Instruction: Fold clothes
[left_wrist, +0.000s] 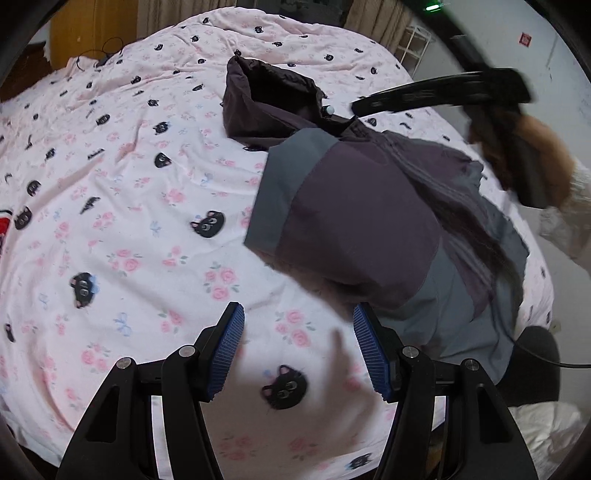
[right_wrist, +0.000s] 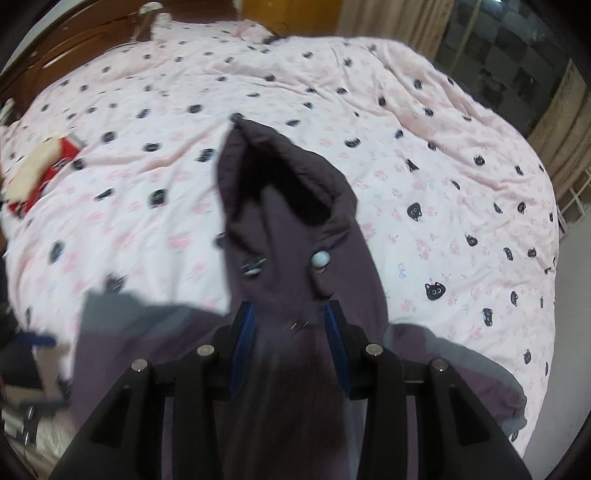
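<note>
Fold barely begun: purple-grey jacket (left_wrist: 354, 221) sits rumpled on pink bedspread (left_wrist: 129, 221) w/ hood (right_wrist: 280, 184) still out, right gripper (right_wrist: 290, 325) clamped on bunched fabric below hood, left gripper (left_wrist: 299, 328) open over bare bedspread, nothing between pads.

The pink cat-print bedspread (left_wrist: 122, 206) lies bare across its whole left half and toward the head of the bed, so a gripper could pass freely there. The right half is taken up by a purple-and-grey hooded jacket (left_wrist: 369, 221), its hood (left_wrist: 269, 103) standing up open toward the far edge. The left gripper (left_wrist: 299, 349) hangs open over bare spread near the bed's near edge, the jacket's hem just beside its right finger. The right gripper (left_wrist: 436, 92) crosses above the jacket's far right side. A red-and-cream item (right_wrist: 40, 166) sits at the left edge. A white wire rack (left_wrist: 415, 48) stands beyond the far right corner.
</note>
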